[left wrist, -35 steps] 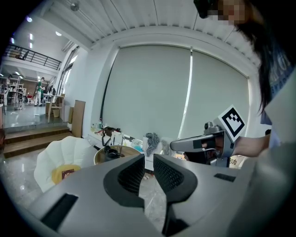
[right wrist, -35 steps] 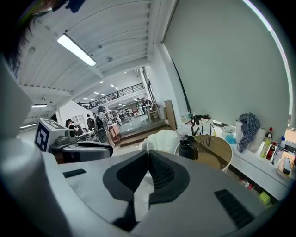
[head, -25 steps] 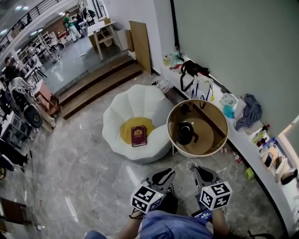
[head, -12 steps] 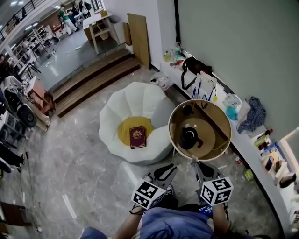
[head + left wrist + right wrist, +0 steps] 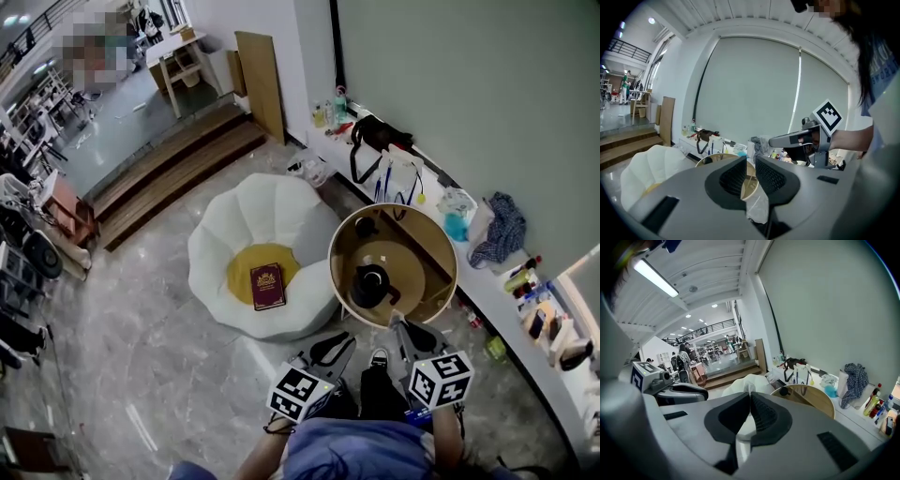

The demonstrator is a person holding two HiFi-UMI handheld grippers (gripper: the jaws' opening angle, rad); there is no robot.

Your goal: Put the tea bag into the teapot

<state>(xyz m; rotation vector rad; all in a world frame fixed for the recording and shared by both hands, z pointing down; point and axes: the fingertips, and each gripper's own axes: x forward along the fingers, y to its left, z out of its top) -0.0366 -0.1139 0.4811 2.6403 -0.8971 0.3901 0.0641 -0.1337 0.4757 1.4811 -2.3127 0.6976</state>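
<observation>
— What changed?
— I've stepped closer. The table (image 5: 419,234) with the black teapot (image 5: 370,284) now sits nearer, centre right of the head view, so I'm still approaching.
— Jaws?
— Left gripper (image 5: 750,164) is slightly parted and empty. Right gripper (image 5: 750,397) is clenched on nothing.
— Tea bag?
— Too small to spot.

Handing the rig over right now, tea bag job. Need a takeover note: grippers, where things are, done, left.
Left gripper: jaws slightly apart, nothing between them.
Right gripper: shut, empty.
Both are short of the round table. The black teapot stands on it, toward the edge nearest the grippers.
Tea bag: can't be made out in any view.
Done: nothing yet.
Left: find the tea bag, grasp it, drop it into the teapot.
</observation>
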